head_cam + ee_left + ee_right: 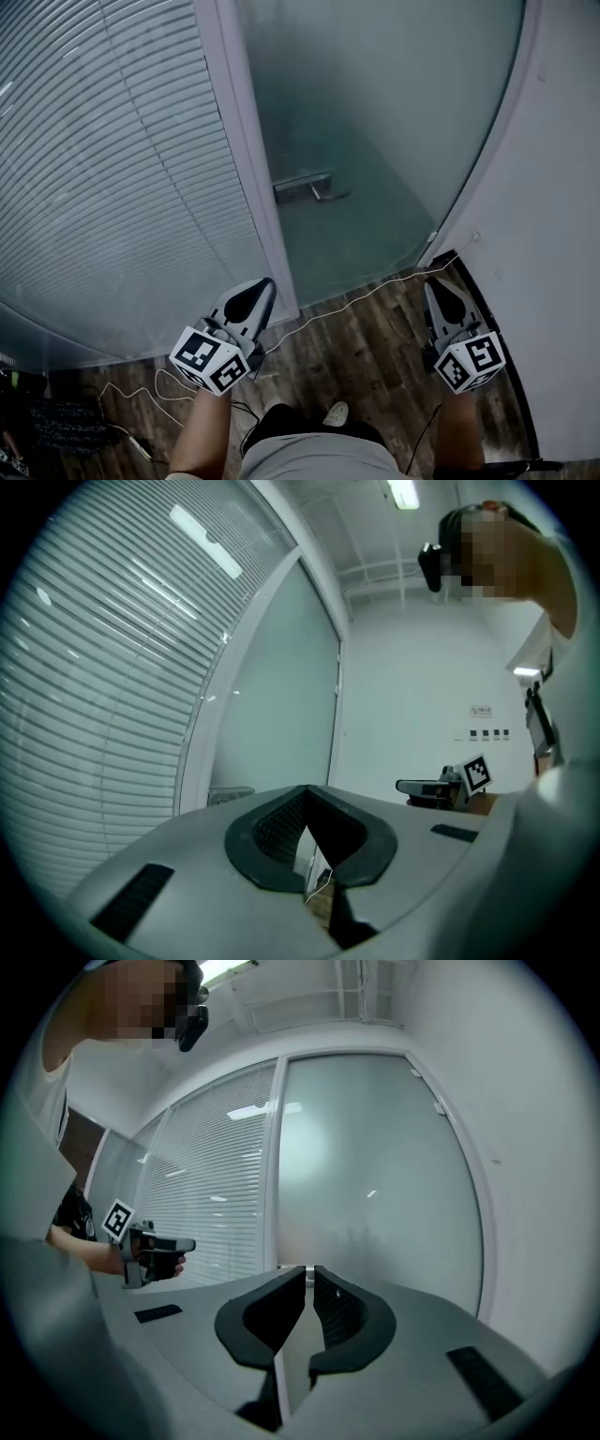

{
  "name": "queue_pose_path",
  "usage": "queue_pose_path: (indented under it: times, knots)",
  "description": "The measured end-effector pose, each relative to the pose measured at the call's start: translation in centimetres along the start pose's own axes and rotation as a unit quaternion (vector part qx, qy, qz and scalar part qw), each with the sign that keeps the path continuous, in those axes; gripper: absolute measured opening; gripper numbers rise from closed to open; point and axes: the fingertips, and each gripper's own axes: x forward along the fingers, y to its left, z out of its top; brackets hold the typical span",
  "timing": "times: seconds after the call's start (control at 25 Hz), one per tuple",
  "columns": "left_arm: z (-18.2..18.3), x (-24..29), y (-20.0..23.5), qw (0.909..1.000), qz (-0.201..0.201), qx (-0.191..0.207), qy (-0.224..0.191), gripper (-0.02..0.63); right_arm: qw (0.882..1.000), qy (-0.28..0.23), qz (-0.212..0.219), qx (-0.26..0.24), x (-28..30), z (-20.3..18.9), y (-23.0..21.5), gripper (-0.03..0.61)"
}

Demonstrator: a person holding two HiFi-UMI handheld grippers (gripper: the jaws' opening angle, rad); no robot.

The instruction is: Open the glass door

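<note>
Noted: frosted glass door (394, 122), steel lever handle (305, 187) at left edge beside white frame (246, 141); left gripper (261, 286) and right gripper (437, 286) near, well short of it, fingers closed together, empty.

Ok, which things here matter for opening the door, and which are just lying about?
For the job:
- glass door
- its lever handle
- left tool and right tool, both empty, jaws together, neither touching the handle

Just there:
- white cable across the wood floor
- slatted blinds left of the door
- dark clutter at bottom left
</note>
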Motion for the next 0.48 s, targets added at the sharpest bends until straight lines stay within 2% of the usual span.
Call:
queue_pose_path:
  times: [0.28,0.48]
  knots:
    - [-0.7,3.0,2.5,0.9997,0.024,-0.003,0.01,-0.001,0.999,0.008,0.033,0.013,5.3,-1.4,-2.2,0.017]
    - [-0.3,5.4,5.9,0.9995,0.031,-0.004,-0.001,-0.001,0.999,0.015,0.047,0.001,9.4,-1.4,-2.6,0.025]
